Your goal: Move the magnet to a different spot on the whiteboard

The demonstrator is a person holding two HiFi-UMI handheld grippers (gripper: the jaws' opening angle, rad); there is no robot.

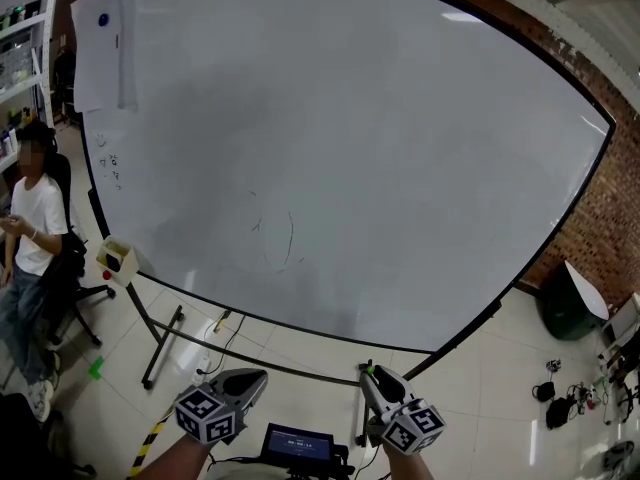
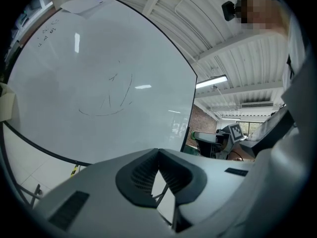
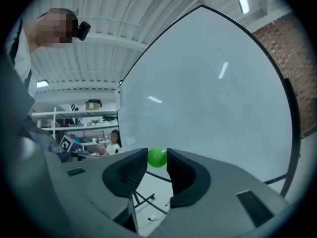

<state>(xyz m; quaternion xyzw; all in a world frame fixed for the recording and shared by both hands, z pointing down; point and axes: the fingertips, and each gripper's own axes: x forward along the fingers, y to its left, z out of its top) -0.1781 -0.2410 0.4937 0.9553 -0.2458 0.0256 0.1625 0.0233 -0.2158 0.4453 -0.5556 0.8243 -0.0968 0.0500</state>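
Note:
A big whiteboard (image 1: 350,148) fills the head view, with faint pen marks near its middle. Low in that view, in front of the board's bottom edge, my right gripper (image 1: 371,374) is shut on a small green ball-shaped magnet (image 3: 157,157), which sits between the pad tips. The magnet (image 1: 369,370) shows as a green speck and is off the board. My left gripper (image 1: 256,376) is held beside it at the left, its jaws shut with nothing between them (image 2: 158,155). A blue magnet (image 1: 104,20) pins a sheet of paper (image 1: 100,53) at the board's top left corner.
The board stands on a black wheeled frame (image 1: 160,348) on a tiled floor. A person (image 1: 35,218) sits on a chair at the left. A small yellow-white box (image 1: 116,260) hangs at the board's lower left corner. A dark bin (image 1: 565,308) and cables lie at the right.

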